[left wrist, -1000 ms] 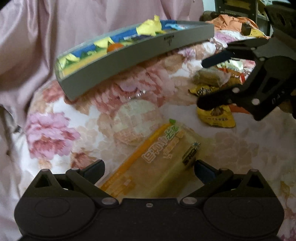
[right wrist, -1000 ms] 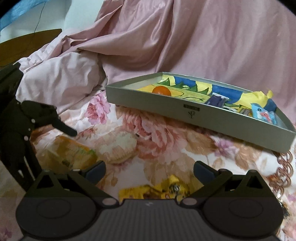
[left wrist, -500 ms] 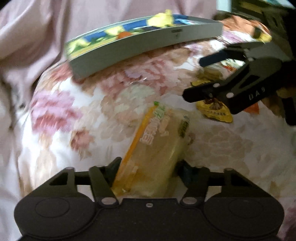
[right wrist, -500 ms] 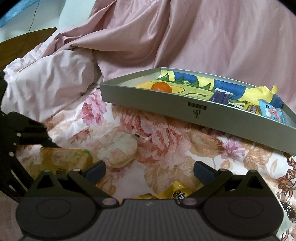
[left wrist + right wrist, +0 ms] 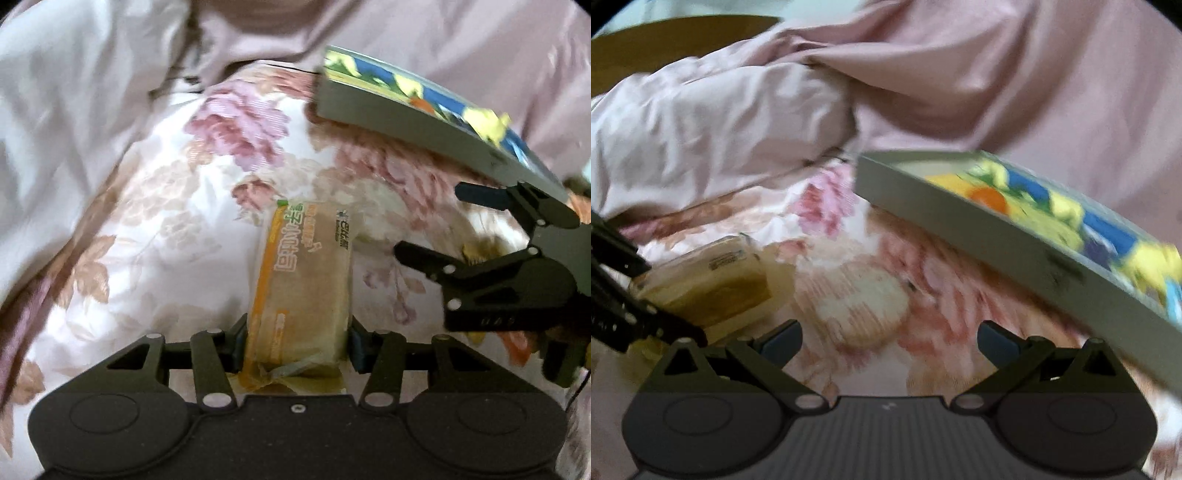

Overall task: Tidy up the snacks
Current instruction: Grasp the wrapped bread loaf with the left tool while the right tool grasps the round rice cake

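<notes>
Change since one second ago: left gripper (image 5: 295,341) has gone from open around the bread pack (image 5: 304,280) to clamped on its near end; pack turned from slanted to lengthwise along the fingers. Box (image 5: 413,122) has shifted from upper centre to upper right in the left view. Both views blurred, so motion is likely.

Left gripper: closed on bread pack, pads touching both long sides. Whether the pack is lifted off the bedspread (image 5: 207,221) or resting on it: cannot tell.

Right gripper (image 5: 888,339): jaws apart, nothing between them, hovering over floral bedspread, just right of the pack in the left view.

Box: grey-walled, shallow, on the bedspread, already holding an orange item (image 5: 990,197) and several bright wrappers.

Step in hand: pick-up of bread pack, judged complete or nearly so. Next move: carry up and rightward, clear the near wall, release inside.

Edges and room: the box's near wall is the one lip to clear. Right gripper sits between pack and box; likely obstruction. Open bedspread to the left; rumpled pink sheet (image 5: 720,122) beyond.
</notes>
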### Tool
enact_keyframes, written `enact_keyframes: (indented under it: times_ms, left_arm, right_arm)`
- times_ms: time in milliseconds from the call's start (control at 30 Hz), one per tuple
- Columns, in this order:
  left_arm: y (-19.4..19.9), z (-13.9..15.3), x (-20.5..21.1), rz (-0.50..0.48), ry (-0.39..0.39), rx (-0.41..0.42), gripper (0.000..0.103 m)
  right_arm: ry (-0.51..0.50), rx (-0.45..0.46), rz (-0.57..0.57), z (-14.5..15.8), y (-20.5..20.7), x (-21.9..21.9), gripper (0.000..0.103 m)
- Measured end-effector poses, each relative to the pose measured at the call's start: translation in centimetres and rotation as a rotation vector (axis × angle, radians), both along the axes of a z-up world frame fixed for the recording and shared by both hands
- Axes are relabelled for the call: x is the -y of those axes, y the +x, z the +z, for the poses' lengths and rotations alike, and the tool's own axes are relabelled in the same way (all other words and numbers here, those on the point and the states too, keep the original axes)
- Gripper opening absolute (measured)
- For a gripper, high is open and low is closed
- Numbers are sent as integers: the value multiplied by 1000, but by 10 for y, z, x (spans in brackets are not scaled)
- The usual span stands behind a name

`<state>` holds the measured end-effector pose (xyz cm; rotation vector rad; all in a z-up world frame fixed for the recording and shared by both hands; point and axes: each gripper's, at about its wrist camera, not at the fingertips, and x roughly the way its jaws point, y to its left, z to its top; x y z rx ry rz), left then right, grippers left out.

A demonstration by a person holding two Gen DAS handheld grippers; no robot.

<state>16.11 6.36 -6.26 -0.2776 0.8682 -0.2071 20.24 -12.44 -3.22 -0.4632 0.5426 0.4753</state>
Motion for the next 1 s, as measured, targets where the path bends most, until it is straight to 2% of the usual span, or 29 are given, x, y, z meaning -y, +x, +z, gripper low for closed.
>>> enact_keyframes:
  times_ms: [100, 333, 467, 600, 667, 800, 1000]
  left_arm:
    - [5, -1, -2, 21, -24, -4, 53]
    - [13, -2, -4, 32, -44, -3, 53]
    - [19, -4, -2, 13, -35, 0, 54]
    - [23, -4, 0, 3, -24, -3, 55]
    - [24, -4, 0, 11, -29, -4, 56]
    - [26, -4, 1, 24, -30, -1, 56]
    - [19, -2, 14, 4, 31, 20, 53]
  right_arm:
    - [-27, 8, 91, 0, 13, -14, 103]
    - [-67, -95, 208, -15, 48, -41, 103]
    - [-116, -129, 184, -29, 52, -45, 102]
    - [-77, -113, 172, -32, 49, -40, 102]
    - [-66, -111, 167, -33, 46, -39, 99]
    - [-51, -139, 143, -29, 40, -34, 79]
    - [-87, -153, 47, -20, 9, -22, 77]
